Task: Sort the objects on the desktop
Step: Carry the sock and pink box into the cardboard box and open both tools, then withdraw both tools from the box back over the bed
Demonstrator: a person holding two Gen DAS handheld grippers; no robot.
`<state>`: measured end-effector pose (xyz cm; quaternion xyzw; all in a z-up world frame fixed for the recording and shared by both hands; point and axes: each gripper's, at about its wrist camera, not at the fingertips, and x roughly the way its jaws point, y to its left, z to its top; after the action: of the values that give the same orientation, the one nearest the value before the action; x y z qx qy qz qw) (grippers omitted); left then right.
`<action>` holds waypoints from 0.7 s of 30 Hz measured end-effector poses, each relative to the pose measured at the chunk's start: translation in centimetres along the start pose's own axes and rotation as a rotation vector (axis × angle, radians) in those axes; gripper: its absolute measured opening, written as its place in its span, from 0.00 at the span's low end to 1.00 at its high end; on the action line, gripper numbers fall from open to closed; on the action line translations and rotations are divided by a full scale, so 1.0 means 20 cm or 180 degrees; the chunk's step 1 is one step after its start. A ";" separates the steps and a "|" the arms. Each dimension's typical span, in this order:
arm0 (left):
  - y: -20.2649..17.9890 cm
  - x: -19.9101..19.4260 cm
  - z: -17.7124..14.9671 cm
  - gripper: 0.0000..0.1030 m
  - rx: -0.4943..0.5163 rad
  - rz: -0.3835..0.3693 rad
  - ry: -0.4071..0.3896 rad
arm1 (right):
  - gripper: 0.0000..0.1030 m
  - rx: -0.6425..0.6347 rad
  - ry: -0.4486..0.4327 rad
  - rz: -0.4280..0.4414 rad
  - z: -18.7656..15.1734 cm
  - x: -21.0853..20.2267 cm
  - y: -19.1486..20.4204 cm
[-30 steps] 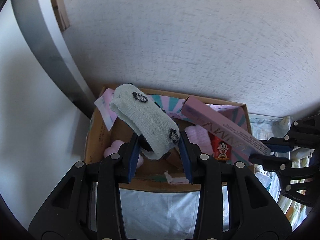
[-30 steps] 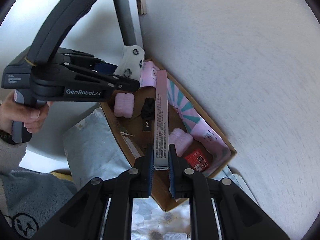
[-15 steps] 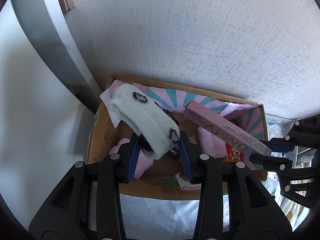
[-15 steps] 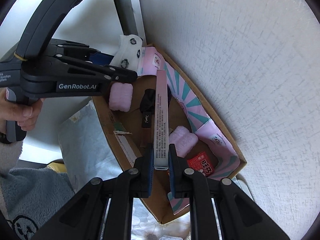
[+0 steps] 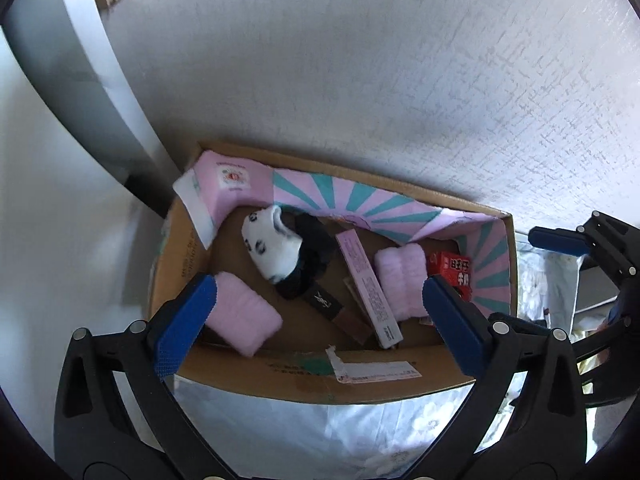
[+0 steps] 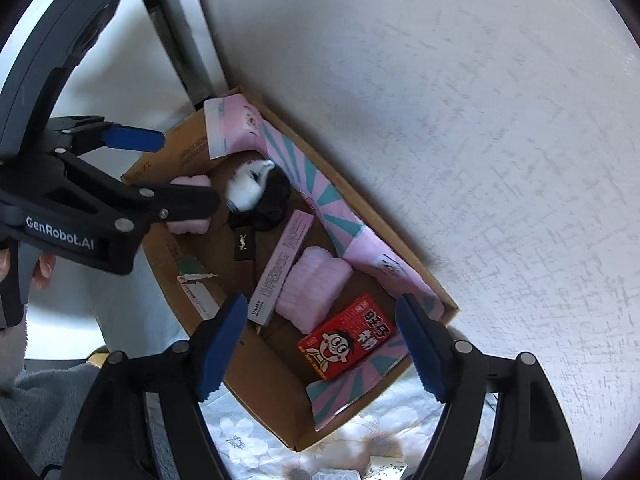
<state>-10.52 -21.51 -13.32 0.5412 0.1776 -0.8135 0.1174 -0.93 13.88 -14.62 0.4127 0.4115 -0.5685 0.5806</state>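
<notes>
Hovering: left hand-held gripper (image 5: 320, 300) and right hand-held gripper (image 6: 320, 344), both spread apart and empty, above the cardboard box (image 5: 304, 376).
Sock (image 5: 272, 248): upper centre of the left view, inside the box.
Pink carton (image 6: 286, 266): long axis diagonal, lower left of the right view's centre, nearer the right one.
Next: likely fetching more items.

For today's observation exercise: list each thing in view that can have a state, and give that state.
Left tool: open, empty.
Right tool: open, empty.
Cardboard box: open-topped, holding items.
Panda sock: lying in box.
Long pink carton: lying flat in box.
Red drink carton: lying in box corner.
</notes>
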 end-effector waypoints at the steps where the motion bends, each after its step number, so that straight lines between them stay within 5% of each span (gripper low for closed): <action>1: 0.00 -0.02 0.00 1.00 0.0003 0.0053 -0.0028 | 0.71 0.0024 -0.0005 -0.0007 -0.01 -0.01 -0.01; 6: 0.02 -0.12 0.01 1.00 0.0055 0.0365 -0.0266 | 0.71 0.0115 0.0005 0.0013 -0.05 -0.01 -0.04; 15: 0.05 -0.23 0.00 1.00 0.0064 0.0253 -0.0349 | 0.71 0.0197 -0.0123 -0.0073 -0.08 -0.05 -0.03; 21: -0.02 -0.26 -0.04 1.00 0.0272 0.0380 -0.0309 | 0.71 0.0328 -0.0263 -0.0111 -0.12 -0.13 -0.04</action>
<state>-8.10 -20.77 -8.73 0.5152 0.1043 -0.8372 0.1510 -1.86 16.94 -12.91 0.4110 0.3645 -0.6156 0.5651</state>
